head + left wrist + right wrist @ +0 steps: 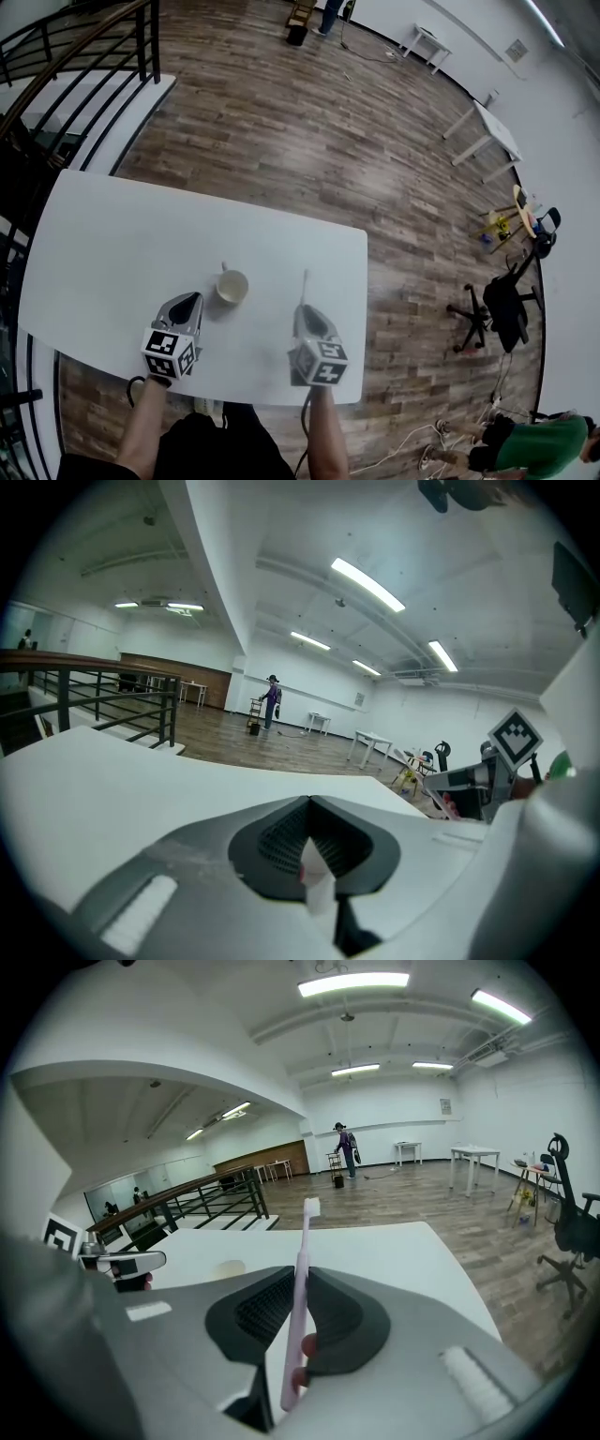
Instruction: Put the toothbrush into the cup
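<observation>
A cream cup (232,286) stands upright on the white table (112,253), just ahead of and between my two grippers. My right gripper (306,311) is shut on a pale pink toothbrush (300,1297). The brush runs forward between the jaws, its bristle head (310,1207) past the tips, and in the head view the toothbrush (304,284) points away from me, to the right of the cup. From the right gripper view the cup (229,1267) shows only faintly over the left jaw. My left gripper (192,302) is left of the cup, its jaws closed to a point and holding nothing.
The table's near edge (216,398) runs under my forearms and its right edge (362,309) lies beside the right gripper. A black railing (84,56) stands at the left. On the wood floor to the right are an office chair (497,309) and white tables (492,131).
</observation>
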The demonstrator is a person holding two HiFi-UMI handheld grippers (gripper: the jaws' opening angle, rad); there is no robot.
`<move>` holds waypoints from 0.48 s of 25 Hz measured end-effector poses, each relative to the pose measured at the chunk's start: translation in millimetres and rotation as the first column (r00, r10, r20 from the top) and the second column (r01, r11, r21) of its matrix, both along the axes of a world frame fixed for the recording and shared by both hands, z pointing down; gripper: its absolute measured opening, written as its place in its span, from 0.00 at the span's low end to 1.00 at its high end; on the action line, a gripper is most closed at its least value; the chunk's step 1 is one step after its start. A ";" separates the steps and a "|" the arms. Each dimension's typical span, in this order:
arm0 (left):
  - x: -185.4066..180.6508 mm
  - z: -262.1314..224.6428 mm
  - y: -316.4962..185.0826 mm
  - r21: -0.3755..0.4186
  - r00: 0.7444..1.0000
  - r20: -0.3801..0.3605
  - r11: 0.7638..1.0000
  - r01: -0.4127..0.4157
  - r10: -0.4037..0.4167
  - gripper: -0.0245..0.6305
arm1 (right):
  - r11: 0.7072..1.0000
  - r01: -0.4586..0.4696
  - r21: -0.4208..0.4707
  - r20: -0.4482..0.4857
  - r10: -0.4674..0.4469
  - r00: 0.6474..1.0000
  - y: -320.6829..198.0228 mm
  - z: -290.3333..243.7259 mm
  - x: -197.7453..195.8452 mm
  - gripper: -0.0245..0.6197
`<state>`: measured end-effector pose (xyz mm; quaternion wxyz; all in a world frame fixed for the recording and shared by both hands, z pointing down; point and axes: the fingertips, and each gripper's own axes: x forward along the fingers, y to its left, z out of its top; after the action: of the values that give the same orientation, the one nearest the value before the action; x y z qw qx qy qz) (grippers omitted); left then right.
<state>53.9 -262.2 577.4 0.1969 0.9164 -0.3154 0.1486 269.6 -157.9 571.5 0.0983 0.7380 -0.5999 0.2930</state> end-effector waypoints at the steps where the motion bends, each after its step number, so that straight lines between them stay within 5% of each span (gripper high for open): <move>1: -2.1 -3.2 -0.8 0.004 1.000 -0.002 1.000 0.005 -0.005 0.05 | 1.000 0.006 0.011 0.001 -0.006 1.000 -3.2 -4.6 -2.2 0.12; 12: -41.7 -14.0 -30.2 0.039 0.993 -0.013 0.993 0.116 -0.115 0.05 | 0.987 0.109 0.121 0.033 -0.114 0.993 -73.9 -31.7 -36.3 0.12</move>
<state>12.2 -292.4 563.3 0.1887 0.9011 -0.3697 0.1258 233.3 -231.8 539.8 0.0584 0.7019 -0.6584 0.2653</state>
